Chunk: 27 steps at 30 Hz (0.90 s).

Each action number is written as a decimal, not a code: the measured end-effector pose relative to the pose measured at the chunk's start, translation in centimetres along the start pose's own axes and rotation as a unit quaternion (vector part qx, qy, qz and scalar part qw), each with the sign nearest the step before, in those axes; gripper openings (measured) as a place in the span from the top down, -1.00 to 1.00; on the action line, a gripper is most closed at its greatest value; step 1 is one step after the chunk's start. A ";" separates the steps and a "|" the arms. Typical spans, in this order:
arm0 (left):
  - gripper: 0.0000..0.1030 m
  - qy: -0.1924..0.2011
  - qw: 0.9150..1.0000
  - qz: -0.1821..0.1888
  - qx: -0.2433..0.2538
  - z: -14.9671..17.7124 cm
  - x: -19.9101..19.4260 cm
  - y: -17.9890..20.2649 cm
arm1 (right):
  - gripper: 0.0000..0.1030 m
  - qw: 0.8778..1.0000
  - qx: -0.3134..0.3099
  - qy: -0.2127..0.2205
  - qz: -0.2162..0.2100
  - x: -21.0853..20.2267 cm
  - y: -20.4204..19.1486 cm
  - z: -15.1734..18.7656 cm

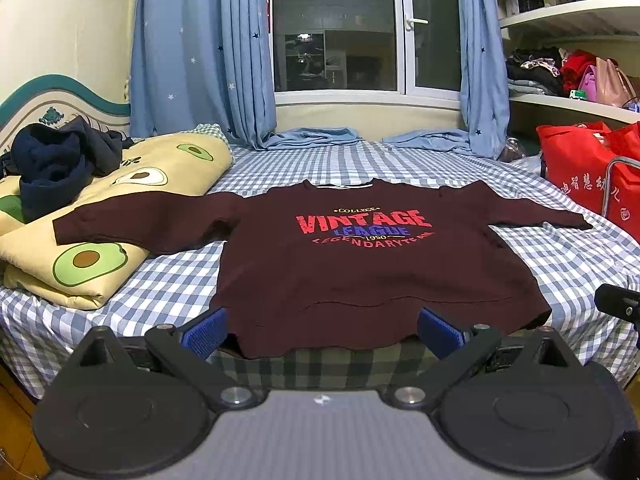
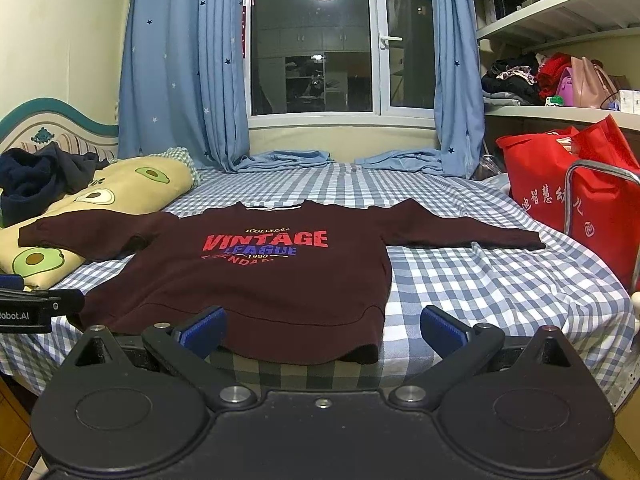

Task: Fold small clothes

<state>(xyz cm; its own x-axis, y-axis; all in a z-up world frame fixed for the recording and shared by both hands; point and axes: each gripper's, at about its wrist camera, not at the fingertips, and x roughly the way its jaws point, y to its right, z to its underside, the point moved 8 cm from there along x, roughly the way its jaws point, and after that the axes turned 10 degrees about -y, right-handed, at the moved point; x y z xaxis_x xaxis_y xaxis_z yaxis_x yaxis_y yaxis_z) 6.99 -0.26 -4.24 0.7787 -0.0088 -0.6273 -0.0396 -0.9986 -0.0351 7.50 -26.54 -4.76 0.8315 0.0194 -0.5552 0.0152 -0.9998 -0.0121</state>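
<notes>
A dark maroon long-sleeved shirt [image 1: 360, 272] [image 2: 248, 288] with a red and blue "VINTAGE LEAGUE" print lies flat, front up, on the checked bed, both sleeves spread out. Its left sleeve [image 1: 132, 220] rests on the avocado quilt. My left gripper [image 1: 322, 330] is open at the bed's near edge, its blue pads either side of the hem's middle, holding nothing. My right gripper [image 2: 322, 330] is open too, at the hem's right corner [image 2: 360, 354], with one pad over the cloth and the other over bare sheet. Each gripper shows at the other view's edge.
A folded yellow avocado-print quilt [image 1: 120, 200] with a dark navy garment [image 1: 56, 164] on it lies at the left. Red bags [image 1: 588, 168] stand at the bed's right side. Blue curtains [image 1: 200, 60] and a window are behind the bed, and shelves [image 2: 560, 108] hang on the right.
</notes>
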 end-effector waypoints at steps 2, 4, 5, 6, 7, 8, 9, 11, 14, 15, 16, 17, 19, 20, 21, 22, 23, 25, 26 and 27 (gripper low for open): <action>-0.99 0.001 1.000 0.000 0.001 0.0 0.0 0.0 | -0.99 1.000 0.000 0.000 0.000 0.0 0.0 0.0; -0.99 0.002 1.000 0.000 0.002 0.0 0.0 0.0 | -0.99 1.000 0.000 0.000 0.000 0.0 0.0 0.0; -0.99 0.002 1.000 0.000 0.002 0.0 0.0 0.1 | -0.99 1.000 0.000 0.000 0.000 0.0 0.0 0.0; -0.99 0.002 1.000 0.000 0.001 0.0 0.0 0.1 | -0.99 1.000 0.000 0.000 0.000 0.0 0.0 0.0; -0.99 0.001 1.000 0.000 0.001 0.0 0.0 0.1 | -0.99 1.000 0.000 0.000 0.000 0.0 0.0 0.0; -0.99 0.001 1.000 0.000 0.000 0.0 0.0 0.1 | -0.99 1.000 0.000 0.000 0.000 0.0 0.0 0.0; -0.99 0.001 1.000 0.000 0.000 0.0 0.0 0.1 | -0.99 1.000 0.000 0.000 0.000 0.0 0.0 0.0; -0.99 0.001 1.000 0.000 -0.001 -0.1 0.0 0.1 | -0.99 1.000 0.000 0.000 0.000 0.0 0.0 0.0; -0.99 0.003 1.000 0.000 -0.003 -0.2 -0.1 0.1 | -0.99 1.000 0.000 0.001 0.000 0.0 0.0 0.0; -0.99 0.003 1.000 0.000 -0.003 -0.2 -0.2 0.1 | -0.99 1.000 0.000 0.001 0.001 0.0 0.0 0.0; -0.99 0.004 1.000 0.000 -0.003 -0.2 -0.2 0.1 | -0.99 1.000 0.000 0.001 0.001 0.0 0.0 0.0; -0.99 0.004 1.000 0.001 -0.003 -0.2 -0.2 0.1 | -0.99 1.000 0.000 0.001 0.001 0.0 0.0 0.0; -0.99 0.005 1.000 0.001 -0.002 -0.2 -0.2 0.1 | -0.99 1.000 0.000 0.001 0.001 0.0 0.0 0.0; -0.99 0.005 1.000 0.001 -0.001 -0.2 -0.2 0.1 | -0.99 1.000 0.000 0.001 0.001 0.0 0.0 0.0; -0.99 0.007 1.000 0.002 0.000 -0.2 -0.2 0.1 | -0.99 1.000 0.000 0.001 0.001 0.0 0.0 0.0; -0.99 0.008 1.000 0.002 0.001 -0.2 -0.3 0.2 | -0.99 1.000 0.000 0.001 0.001 -0.1 0.0 0.0; -0.99 0.009 1.000 0.002 0.001 -0.2 -0.3 0.2 | -0.99 1.000 0.000 0.001 0.001 -0.1 0.0 0.0; -0.99 0.010 1.000 0.002 0.001 -0.2 -0.4 0.2 | -0.99 1.000 0.000 0.001 0.001 -0.1 0.0 0.0; -0.99 0.010 1.000 0.002 0.000 -0.2 -0.4 0.2 | -0.99 1.000 0.000 0.001 0.000 0.0 0.0 0.0; -0.99 0.011 1.000 0.001 0.000 -0.2 -0.4 0.2 | -0.99 1.000 0.000 0.001 0.000 0.0 0.0 0.0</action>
<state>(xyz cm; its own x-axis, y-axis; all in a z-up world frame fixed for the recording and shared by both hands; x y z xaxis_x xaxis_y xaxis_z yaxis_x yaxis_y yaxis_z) 6.80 -0.44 -3.83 0.7920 -0.0126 -0.6104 -0.0413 -0.9986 -0.0330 7.45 -26.59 -4.78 0.8326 0.0188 -0.5536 0.0143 -0.9998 -0.0124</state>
